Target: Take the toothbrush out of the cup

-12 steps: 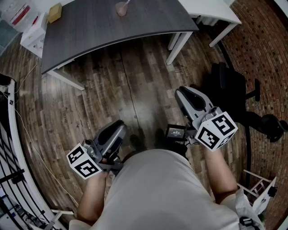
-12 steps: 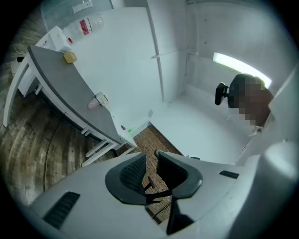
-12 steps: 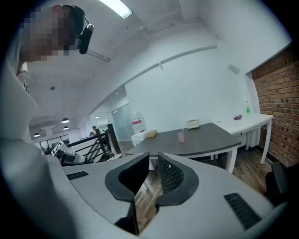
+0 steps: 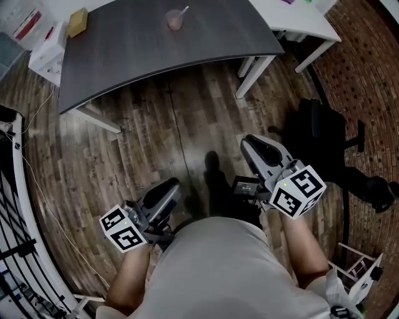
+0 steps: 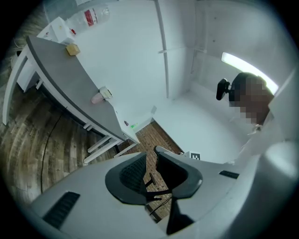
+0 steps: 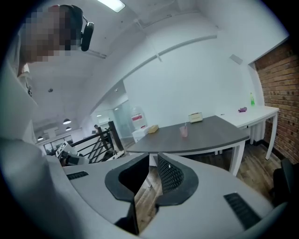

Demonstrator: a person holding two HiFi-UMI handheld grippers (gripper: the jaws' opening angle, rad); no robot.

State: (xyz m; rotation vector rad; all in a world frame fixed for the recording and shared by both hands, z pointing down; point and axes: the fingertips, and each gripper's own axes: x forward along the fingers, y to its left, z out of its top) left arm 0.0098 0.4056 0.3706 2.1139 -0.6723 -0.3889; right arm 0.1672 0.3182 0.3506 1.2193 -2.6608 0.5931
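Note:
A pink cup [image 4: 174,20] stands on the far part of the dark grey curved table [image 4: 137,50], with a toothbrush [image 4: 182,11] leaning out of it. The cup also shows small in the left gripper view [image 5: 96,98] and in the right gripper view [image 6: 184,131]. Both grippers are held low, close to the person's body over the wooden floor, far from the table. In both, the left gripper [image 4: 169,188] [image 5: 150,156] and the right gripper [image 4: 250,143] [image 6: 153,161], the jaws stand nearly together with nothing between them.
A yellow box [image 4: 77,22] lies at the table's left end, with white boxes [image 4: 43,50] beyond it. A white table [image 4: 299,19] adjoins at the right. A black office chair [image 4: 324,137] stands right of the right gripper. Black railings [image 4: 12,249] run along the left.
The table and cup sit a little lower in the head view, so the whole cup shows. Both grippers have shifted slightly and stay low by the body, jaws unchanged.

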